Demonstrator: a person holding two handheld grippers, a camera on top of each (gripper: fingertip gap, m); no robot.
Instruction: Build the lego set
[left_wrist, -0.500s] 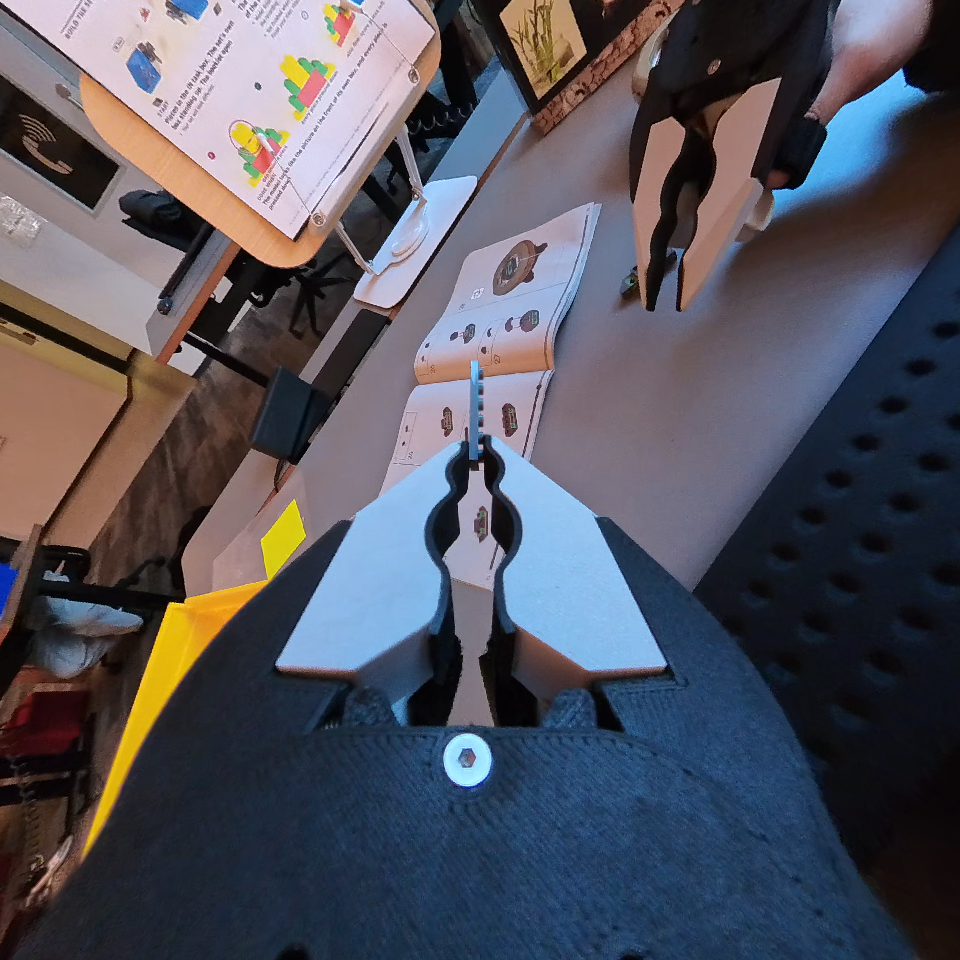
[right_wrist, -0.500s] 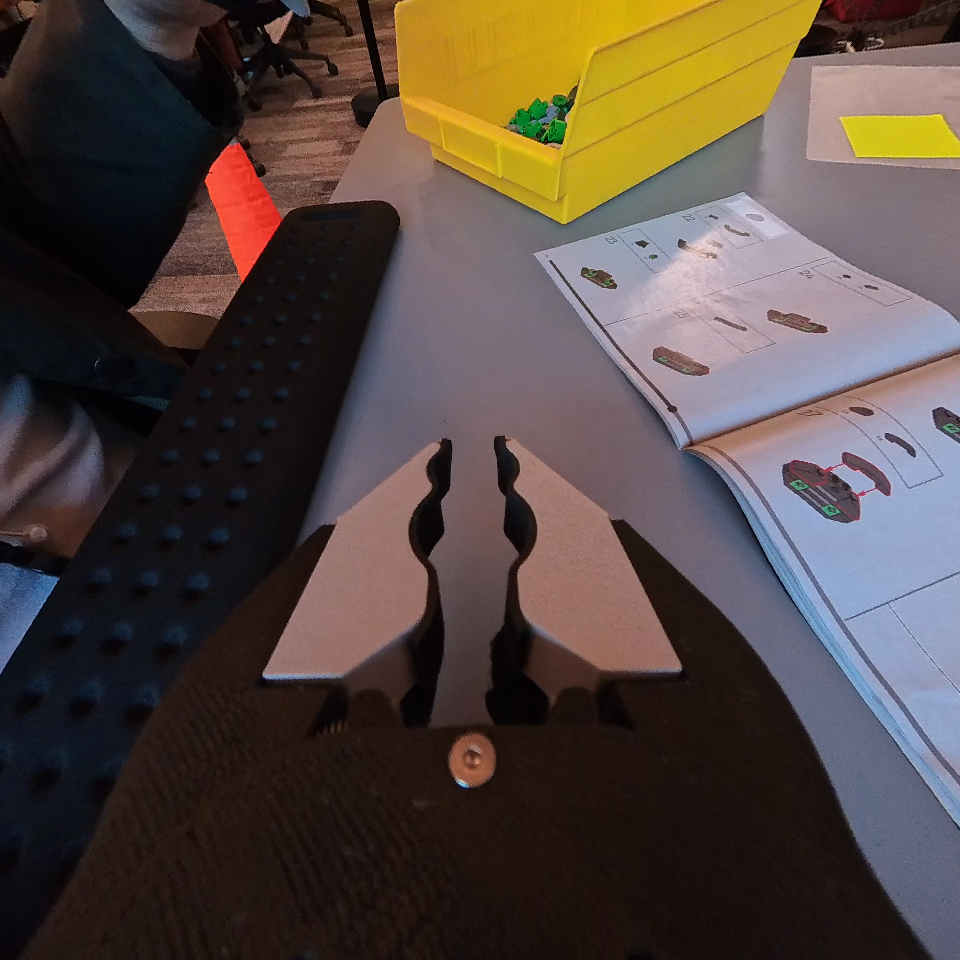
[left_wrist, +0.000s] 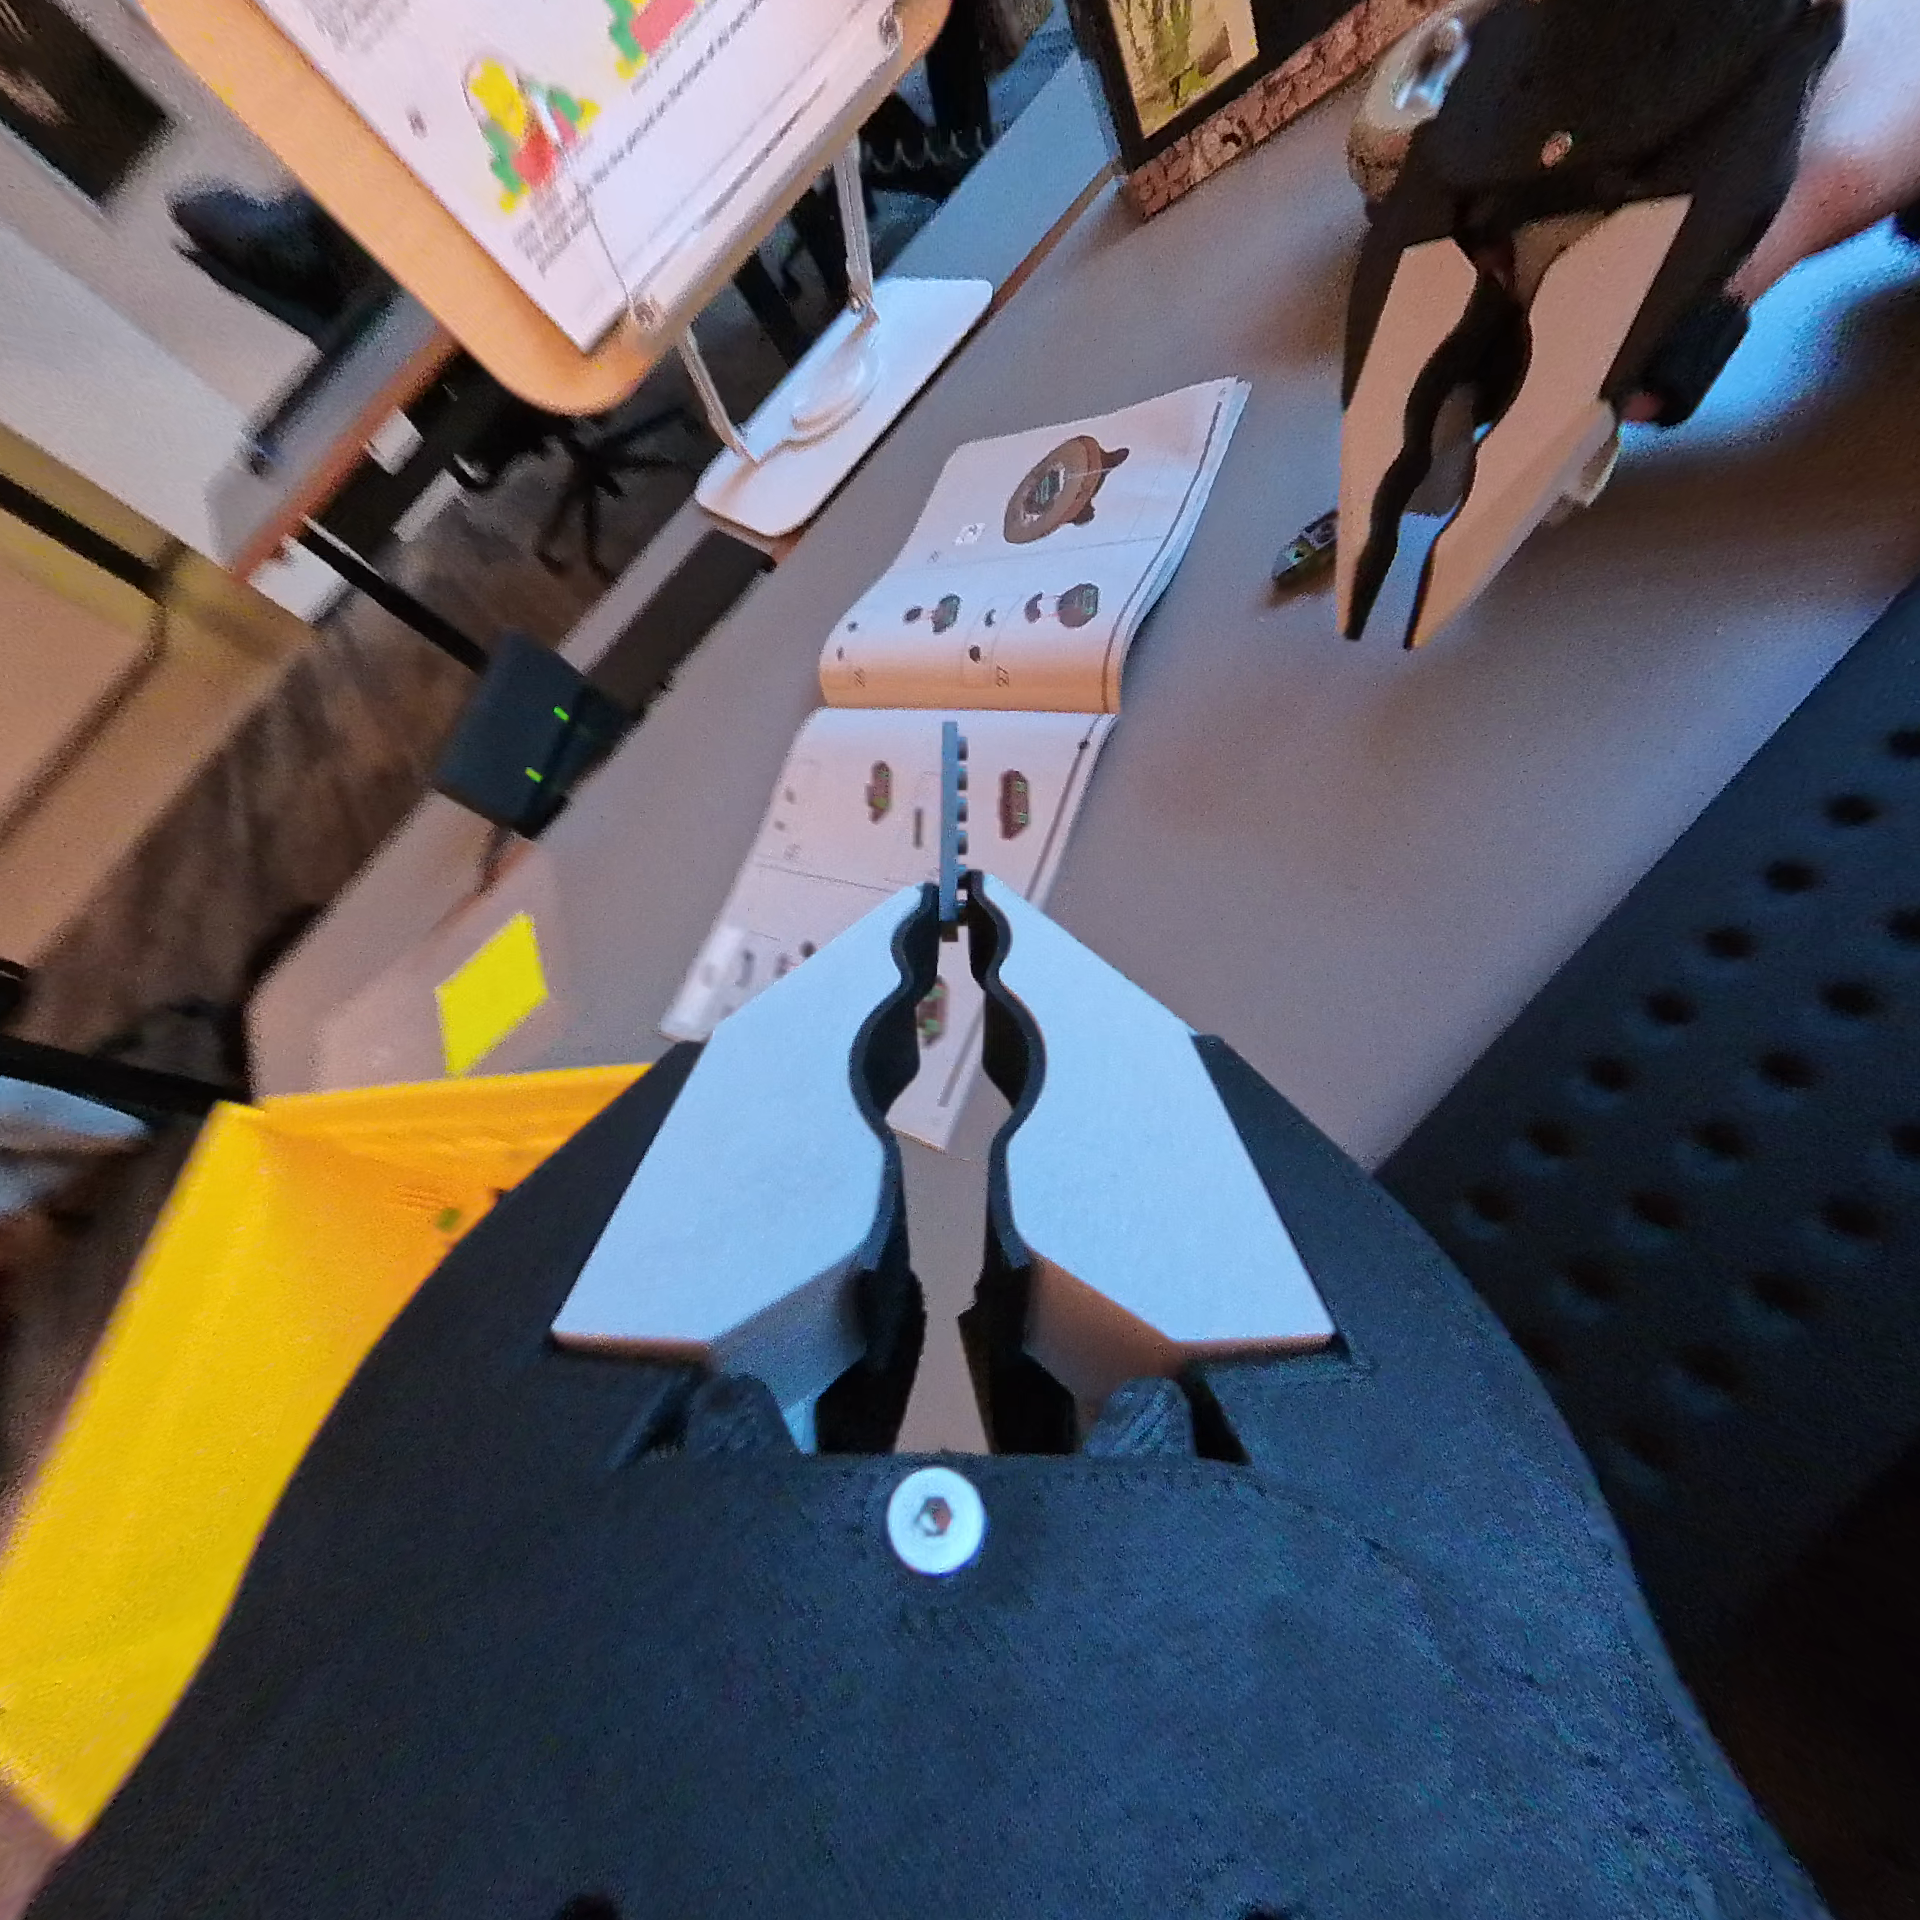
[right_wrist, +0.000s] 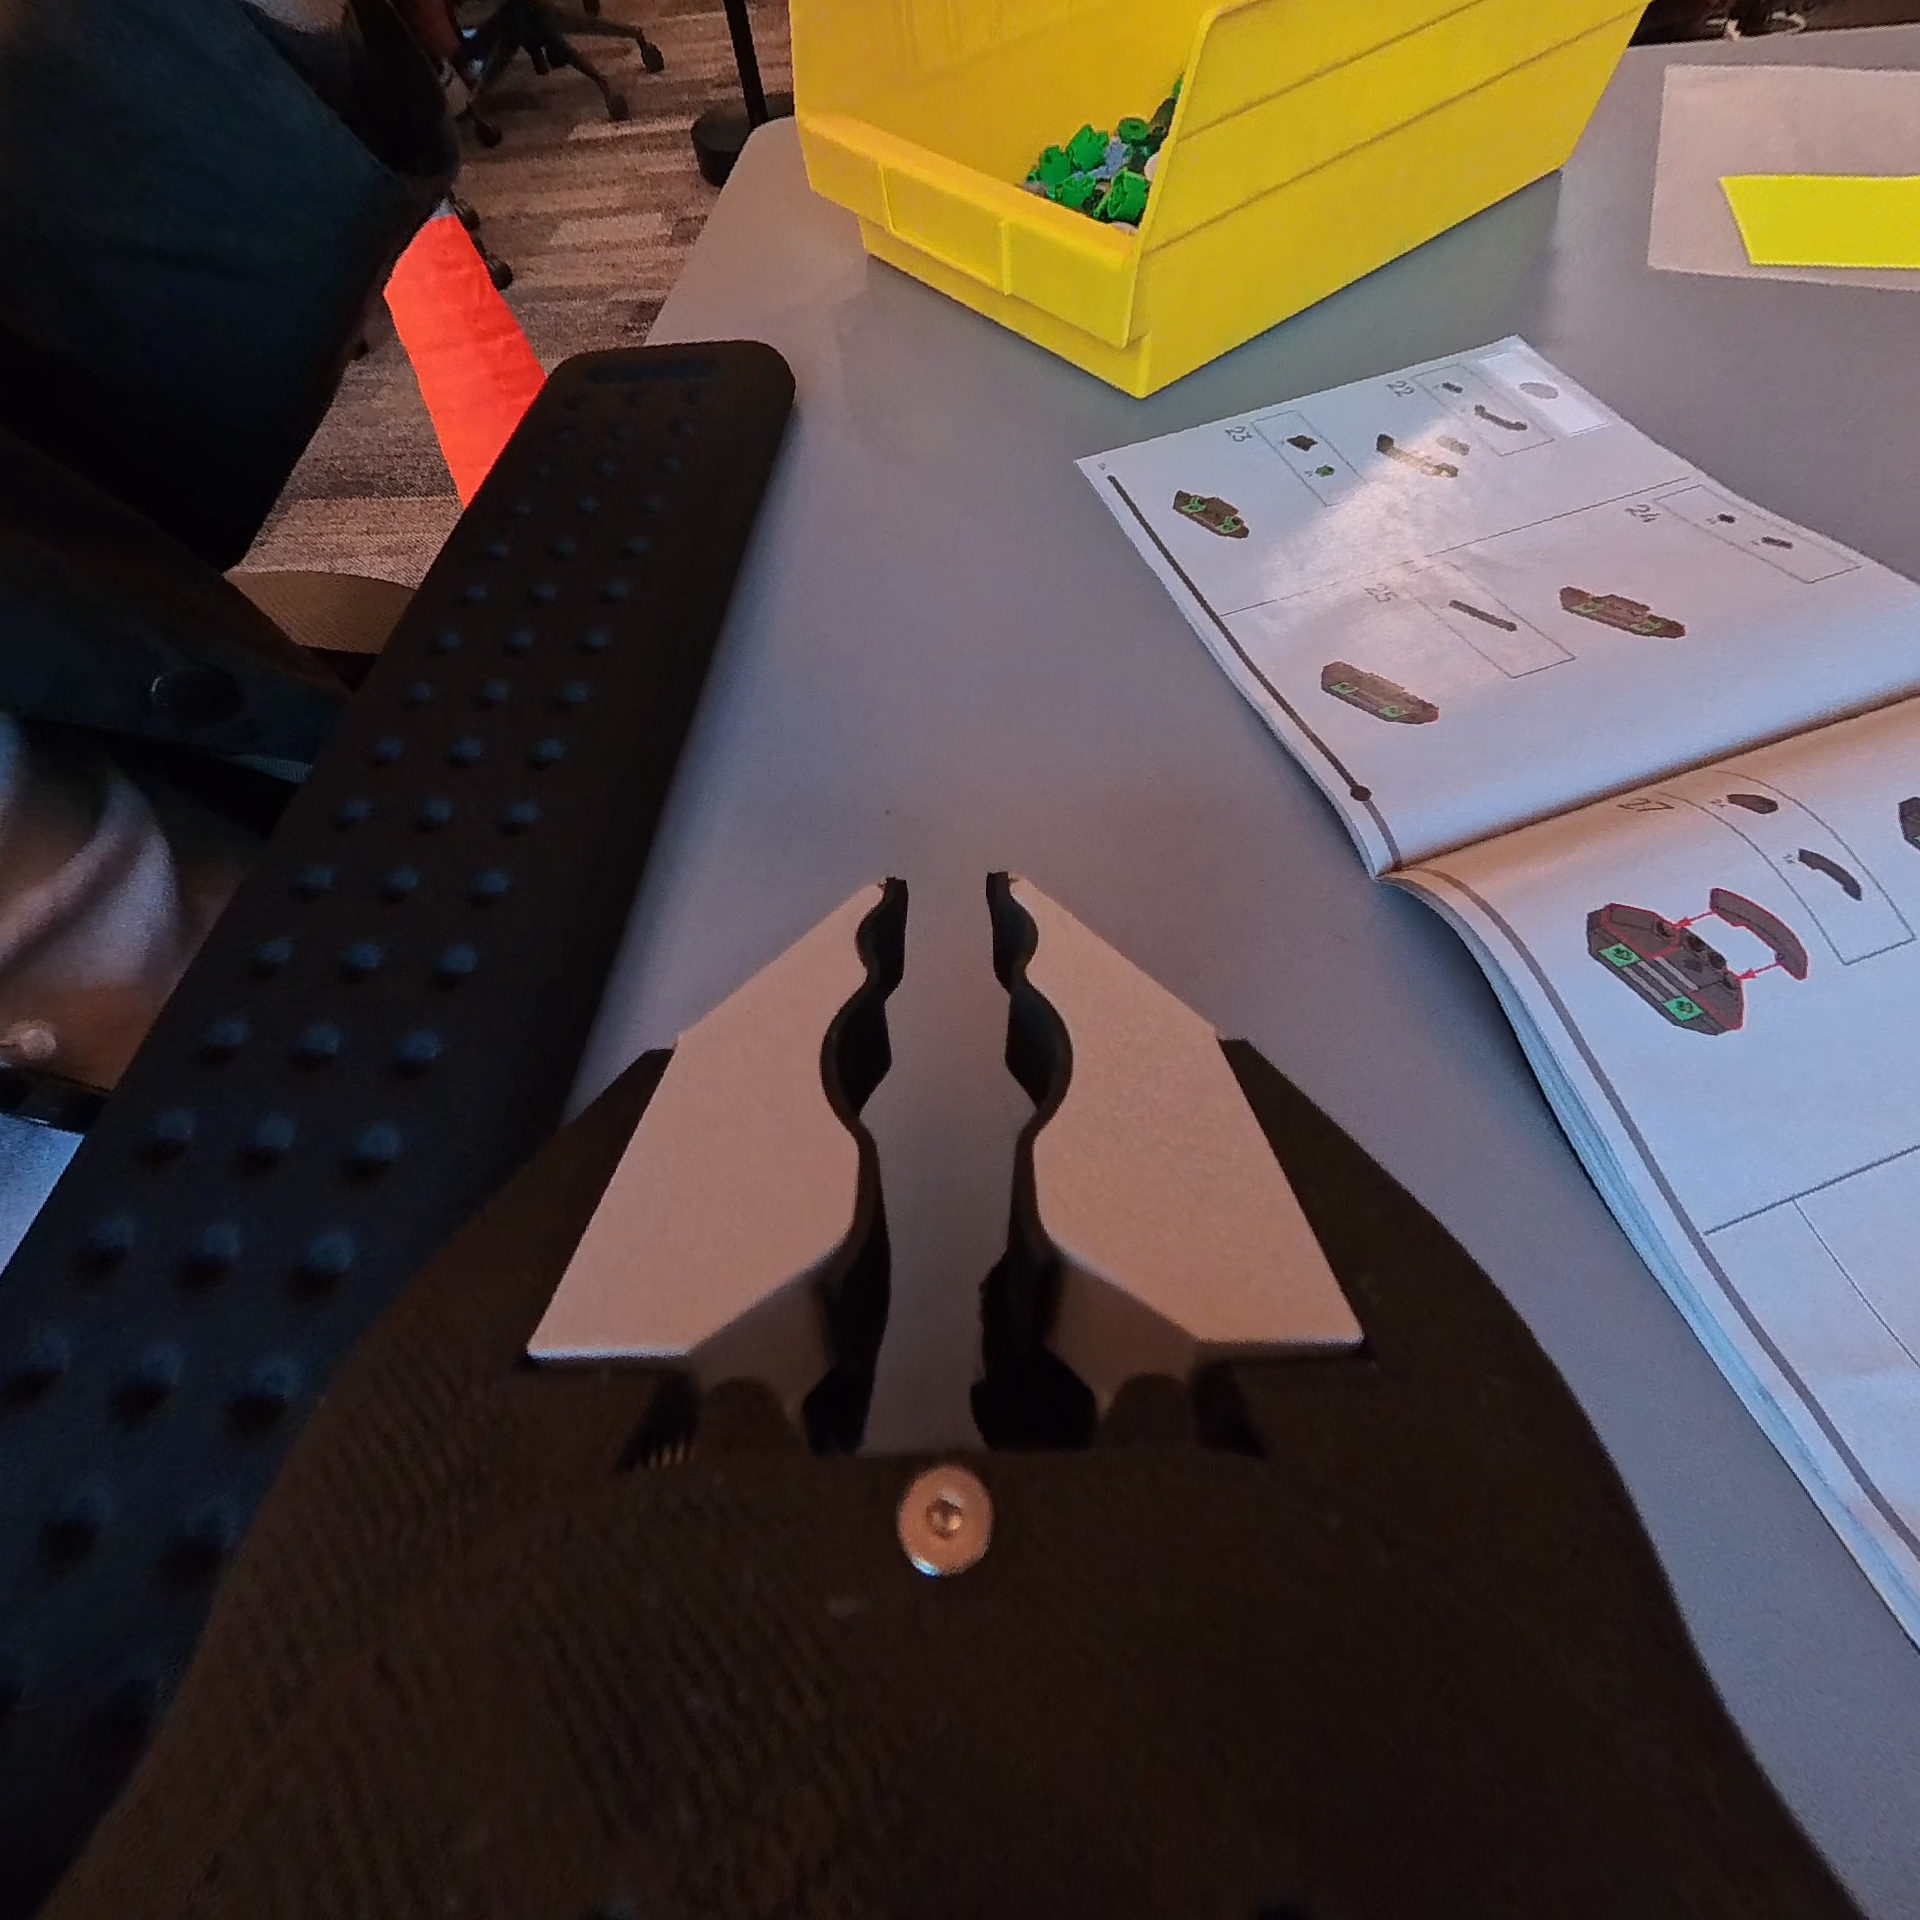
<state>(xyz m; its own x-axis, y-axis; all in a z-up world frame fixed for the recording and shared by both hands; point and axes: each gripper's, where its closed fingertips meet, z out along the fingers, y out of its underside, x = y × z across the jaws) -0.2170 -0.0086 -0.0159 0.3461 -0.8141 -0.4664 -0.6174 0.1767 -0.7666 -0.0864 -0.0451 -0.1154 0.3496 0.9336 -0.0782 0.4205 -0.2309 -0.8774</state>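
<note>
Two tongs are showing in the left wrist view. The left tongs (left_wrist: 951, 904) are pinching a thin grey studded plate (left_wrist: 953, 805) at the fingertips; the plate is standing on edge, with its lower end hidden between the tips and its studs facing right. The right tongs (left_wrist: 1387, 634) are hanging farther off over the grey counter (left_wrist: 1351, 883), narrowly parted and carrying nothing visible. A hand (left_wrist: 1849, 208) is gripping them, cut off by the frame edge.

A small dark piece (left_wrist: 1306, 545) is lying on the counter just beside the right tongs; its shape is too small and blurred to make out. The open instruction booklet (left_wrist: 1039, 582) is lying flat between the two tongs, with its near page partly covered by the left tongs. A yellow bin (left_wrist: 260, 1299) is sitting at lower left, largely hidden behind the left tongs' body. A tilted board with a printed sheet (left_wrist: 582, 135) is standing on a white stand (left_wrist: 842, 405), cut off at the top. A black studded mat (left_wrist: 1714, 1091) is running along the right edge.

In the right wrist view, the right tongs (right_wrist: 945, 888) are standing slightly open above bare counter (right_wrist: 935, 623), empty. The yellow bin (right_wrist: 1299, 208) is holding green and grey pieces (right_wrist: 1101, 171), only partly visible over its front lip. The booklet (right_wrist: 1507, 623) is running off the right edge, and the black mat (right_wrist: 416, 831) is lying along the left. A yellow note (right_wrist: 1829, 218) on a white sheet (right_wrist: 1704, 125) is cut off at upper right.
</note>
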